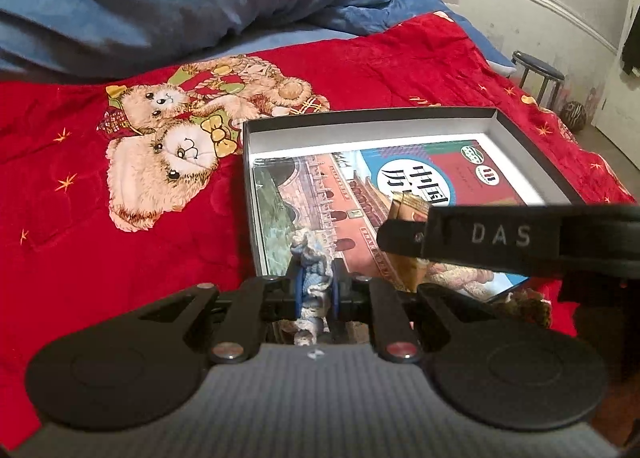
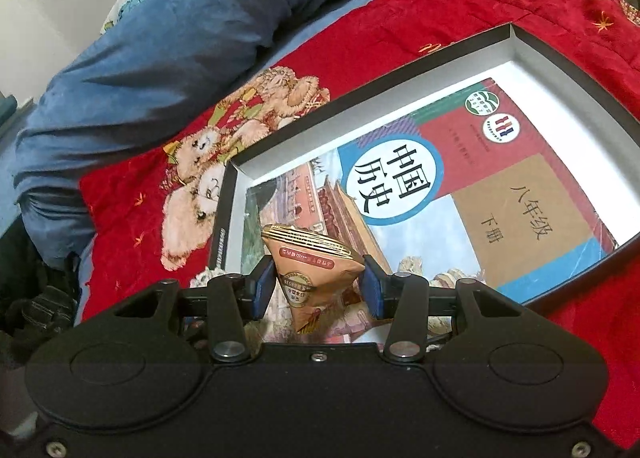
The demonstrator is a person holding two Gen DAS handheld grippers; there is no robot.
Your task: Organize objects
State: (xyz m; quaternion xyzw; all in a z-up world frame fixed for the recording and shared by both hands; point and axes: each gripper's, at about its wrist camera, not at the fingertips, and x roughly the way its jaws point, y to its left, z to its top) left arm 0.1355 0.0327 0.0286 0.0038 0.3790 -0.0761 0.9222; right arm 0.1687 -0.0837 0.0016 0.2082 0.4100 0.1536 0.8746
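My right claw (image 2: 316, 290) clamps light, crinkly brown snack packet (image 2: 316, 278) mid-body; left claw (image 1: 316, 294) pinches soft knitted blue-white cloth (image 1: 314, 282).

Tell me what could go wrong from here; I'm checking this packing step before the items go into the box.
1. The right gripper pinches the snack packet by its puffy body; it could slip or crush.
2. The left gripper holds a limp knitted cloth that may snag on the box rim.
3. Both hover over the textbook close together, so they could collide.
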